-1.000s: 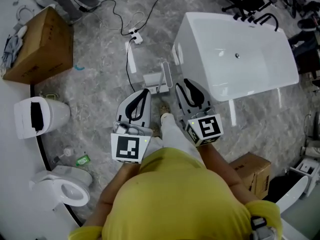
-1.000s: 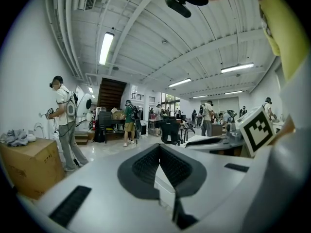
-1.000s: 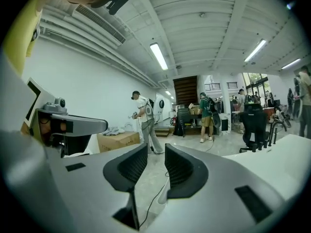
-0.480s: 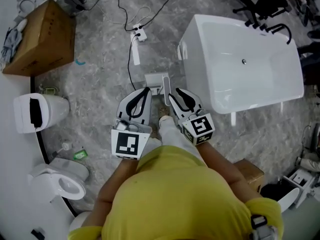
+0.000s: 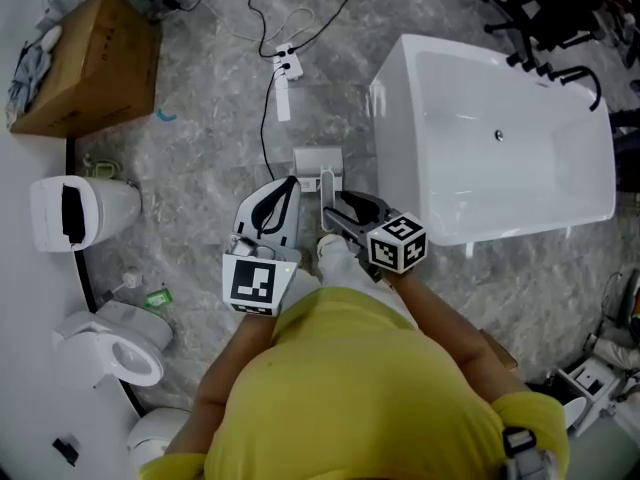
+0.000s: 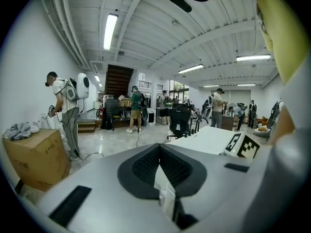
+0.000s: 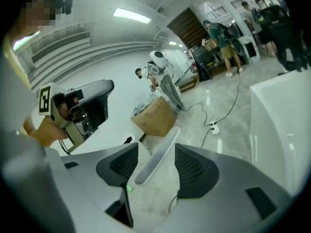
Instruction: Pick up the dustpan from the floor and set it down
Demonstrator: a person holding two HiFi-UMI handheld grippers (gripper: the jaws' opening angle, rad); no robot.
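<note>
Dustpan on floor, just ahead of right tongs: upright handle stands between their parted, just-widened jaws, unclamped; left tongs, together, sit farther left.

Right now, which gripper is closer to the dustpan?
Right. The right gripper has its jaws, just opened wider, around the dustpan handle, not squeezing. The left gripper, shut, hangs beside the dustpan, on its left.

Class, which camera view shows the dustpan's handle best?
The right gripper view: the dustpan's handle stands large between the right gripper's fingers, which have just been opening and do not press it. The head view shows it small, beside the bathtub. The left gripper view does not show it.
</note>
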